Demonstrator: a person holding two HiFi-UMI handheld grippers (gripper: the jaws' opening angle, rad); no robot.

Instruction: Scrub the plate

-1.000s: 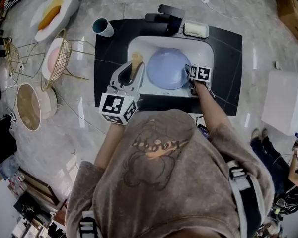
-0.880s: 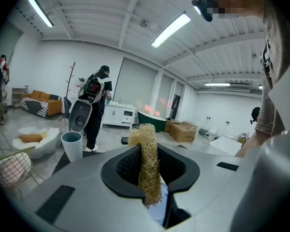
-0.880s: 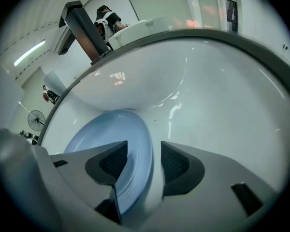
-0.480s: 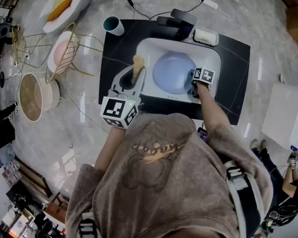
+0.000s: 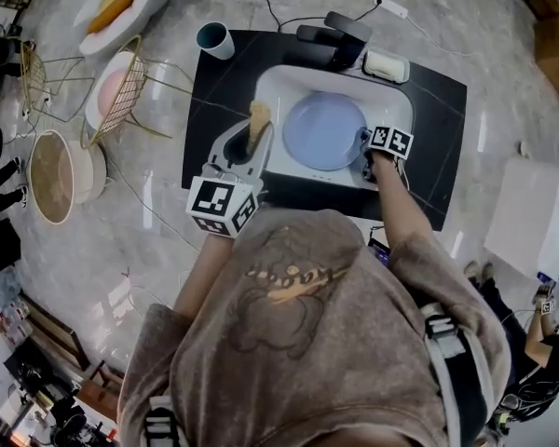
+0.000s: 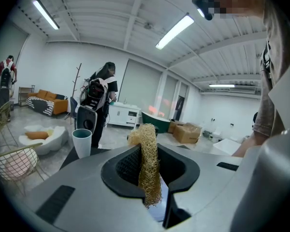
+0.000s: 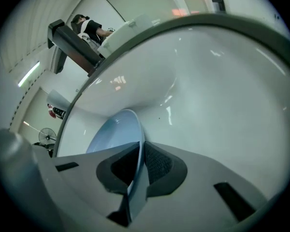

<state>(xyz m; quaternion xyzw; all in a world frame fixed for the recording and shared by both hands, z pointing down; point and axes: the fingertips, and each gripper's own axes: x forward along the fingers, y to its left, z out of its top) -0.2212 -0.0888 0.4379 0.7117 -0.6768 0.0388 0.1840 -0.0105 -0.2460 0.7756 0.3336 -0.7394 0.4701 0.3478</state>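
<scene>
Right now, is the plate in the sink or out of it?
In. The plate sits inside the white sink in the head view; the right gripper has its jaws closing on the plate's rim.

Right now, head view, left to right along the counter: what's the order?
teal cup → loofah scrubber, clamped in left gripper → blue plate → right gripper, jaws closing on the plate's rim

The plate [image 5: 322, 130] and sink [image 5: 392, 110] look glossy and smooth, the scrubber [image 6: 147, 163] coarse, fibrous
</scene>
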